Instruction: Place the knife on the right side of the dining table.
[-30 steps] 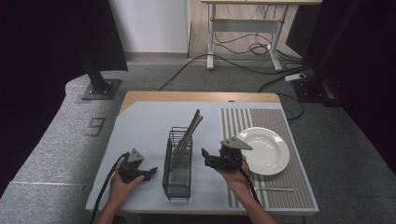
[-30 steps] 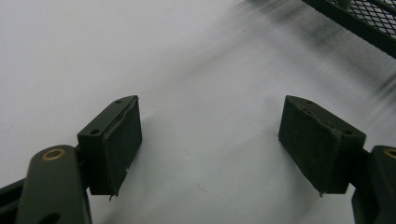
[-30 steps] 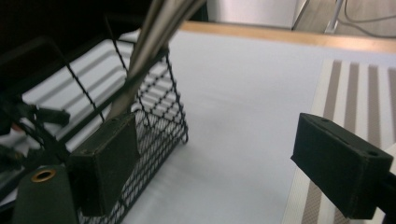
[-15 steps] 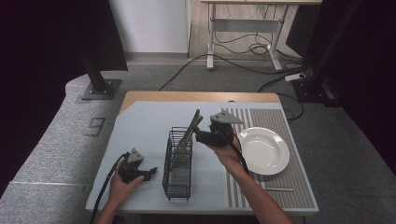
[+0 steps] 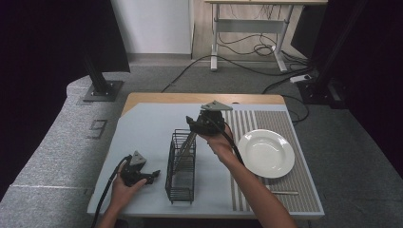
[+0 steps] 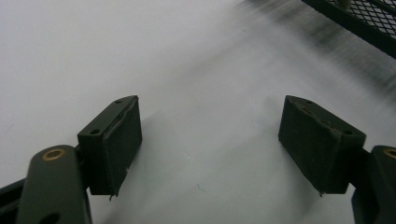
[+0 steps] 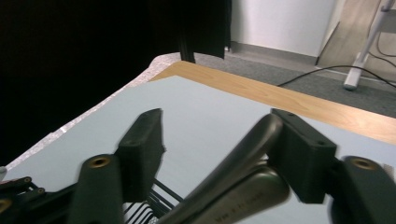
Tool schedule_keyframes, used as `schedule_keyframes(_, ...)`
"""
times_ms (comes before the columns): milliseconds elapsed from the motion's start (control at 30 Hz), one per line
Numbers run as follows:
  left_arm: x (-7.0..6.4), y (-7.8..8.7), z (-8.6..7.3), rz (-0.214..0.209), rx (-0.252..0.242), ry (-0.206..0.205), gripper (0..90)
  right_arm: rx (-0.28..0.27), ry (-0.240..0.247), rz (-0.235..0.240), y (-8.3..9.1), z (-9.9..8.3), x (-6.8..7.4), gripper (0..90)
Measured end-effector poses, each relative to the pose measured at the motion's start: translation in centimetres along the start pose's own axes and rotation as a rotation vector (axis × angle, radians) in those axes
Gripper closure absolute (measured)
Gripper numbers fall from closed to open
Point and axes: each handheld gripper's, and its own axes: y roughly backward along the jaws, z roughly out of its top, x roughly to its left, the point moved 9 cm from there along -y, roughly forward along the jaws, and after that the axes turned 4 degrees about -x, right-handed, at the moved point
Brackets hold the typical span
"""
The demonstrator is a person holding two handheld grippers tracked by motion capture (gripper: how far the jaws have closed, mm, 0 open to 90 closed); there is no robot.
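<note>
A black wire rack (image 5: 181, 166) stands on the pale table mat, and steel utensil handles (image 5: 188, 142) lean up out of its far end. My right gripper (image 5: 193, 124) is at the top of those handles. In the right gripper view it (image 7: 224, 154) is open around the handles (image 7: 233, 186), which rest against its right pad (image 7: 303, 158) with a gap to the left pad. My left gripper (image 5: 153, 175) rests low on the table left of the rack. It (image 6: 210, 140) is open with bare table between its jaws.
A white plate (image 5: 266, 152) lies on the striped drying mat (image 5: 304, 190) right of the rack, with a thin stick (image 5: 285, 193) near the mat's front. A corner of the rack (image 6: 364, 23) shows past the left jaws. The table's wooden far edge (image 5: 204, 98) is behind.
My right gripper has moved from beside the plate forward and left to the top of the utensil handles in the rack. The left gripper has stayed put.
</note>
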Motion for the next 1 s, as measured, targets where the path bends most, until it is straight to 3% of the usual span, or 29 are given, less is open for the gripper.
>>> schedule_keyframes(33,0.0,0.0,0.0,0.000,0.000,0.000,20.8,-0.004,0.012,-0.006,-0.1,0.0,0.0,41.8)
schedule_keyframes(167,0.0,0.0,0.0,-0.001,0.001,0.001,20.7,-0.016,-0.017,-0.007,0.0,0.2,-0.2,51.3)
schedule_keyframes(267,0.0,0.0,0.0,0.000,0.002,-0.001,20.8,-0.041,-0.041,0.048,0.5,0.6,0.5,60.2)
schedule_keyframes(367,0.0,0.0,0.0,0.000,0.002,0.000,20.7,-0.043,-0.016,0.064,0.7,0.7,1.1,61.4)
schedule_keyframes(400,0.0,0.0,0.0,0.000,0.002,-0.001,20.7,-0.021,0.014,0.074,0.4,0.3,1.7,61.9)
schedule_keyframes(633,0.0,0.0,0.0,0.000,0.000,0.001,20.7,0.030,-0.028,0.104,-1.1,-1.0,1.9,71.3)
schedule_keyframes(800,0.0,0.0,0.0,0.001,0.000,-0.001,20.8,0.060,-0.019,0.150,-1.9,-2.3,3.0,74.2)
schedule_keyframes(1000,0.0,0.0,0.0,0.002,-0.001,-0.002,20.9,0.045,-0.054,0.174,-2.1,-2.3,3.3,76.3)
